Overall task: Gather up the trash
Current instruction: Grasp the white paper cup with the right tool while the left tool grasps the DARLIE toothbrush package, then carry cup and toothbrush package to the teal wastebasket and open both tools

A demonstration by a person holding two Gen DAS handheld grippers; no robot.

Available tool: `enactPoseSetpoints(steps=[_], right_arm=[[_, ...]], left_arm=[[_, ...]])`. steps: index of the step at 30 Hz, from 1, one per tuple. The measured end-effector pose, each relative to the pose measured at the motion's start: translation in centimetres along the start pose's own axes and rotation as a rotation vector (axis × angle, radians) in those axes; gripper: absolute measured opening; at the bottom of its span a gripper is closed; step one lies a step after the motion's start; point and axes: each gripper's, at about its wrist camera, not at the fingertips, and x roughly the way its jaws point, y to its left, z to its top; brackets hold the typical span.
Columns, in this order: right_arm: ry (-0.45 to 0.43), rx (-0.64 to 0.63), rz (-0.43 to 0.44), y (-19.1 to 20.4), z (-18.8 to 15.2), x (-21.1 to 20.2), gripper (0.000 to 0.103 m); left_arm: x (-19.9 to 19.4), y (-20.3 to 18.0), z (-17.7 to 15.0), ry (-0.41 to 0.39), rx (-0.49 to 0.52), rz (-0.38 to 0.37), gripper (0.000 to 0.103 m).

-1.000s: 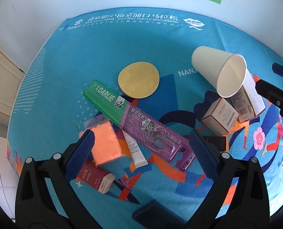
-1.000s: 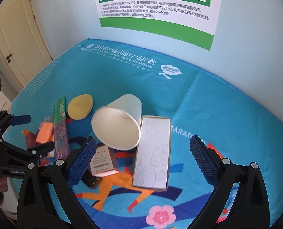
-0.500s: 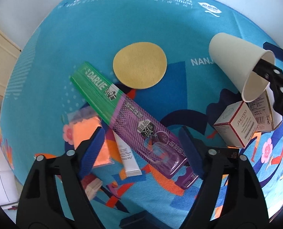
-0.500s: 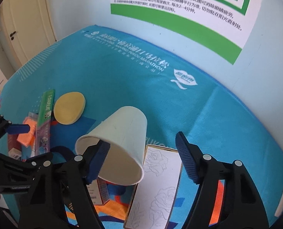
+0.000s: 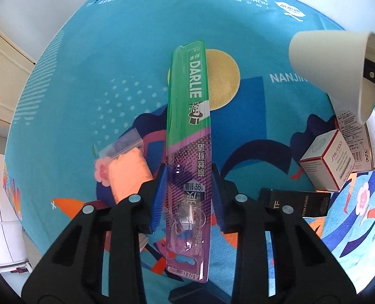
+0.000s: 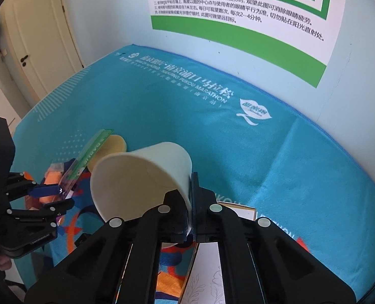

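My left gripper [image 5: 187,195] is shut on the long green and purple Darlie toothbrush package [image 5: 188,116] and holds it above the blue cloth; the package points away from me. It also shows in the right wrist view [image 6: 86,157], held by the left gripper [image 6: 53,197]. My right gripper [image 6: 190,202] is shut on the rim of a white paper cup [image 6: 139,177], which is lifted and tilted on its side. The cup [image 5: 334,68] shows at the upper right of the left wrist view.
On the blue marathon cloth [image 5: 111,50] lie a round yellow pad [image 5: 223,76], an orange packet in a clear bag [image 5: 126,169], a white Shiseido box [image 5: 326,162], a black Tom Ford box [image 5: 298,202] and a flat white flowered box [image 6: 207,278]. A wall poster [image 6: 238,5] stands behind.
My left gripper closed on the toothbrush package and lifted it, turning it to point away. My right gripper closed on the cup's rim and raised the cup.
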Motion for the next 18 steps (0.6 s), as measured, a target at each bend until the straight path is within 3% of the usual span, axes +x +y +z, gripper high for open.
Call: enactPoseSetpoints(steps=[11,18], right_arm=[[-0.096,-0.014,0.03,1.4,1.0,-5.0,0.003],[-0.171,-0.08,0.074,5.0,1.0,-9.9,0.003]], left_arm=[[-5.6,1.4,-1.5,-0.13,-0.016,0.008,0.03],[-10.7,4.1,-4.9,-0.215,-0.065,0.005,0.03]])
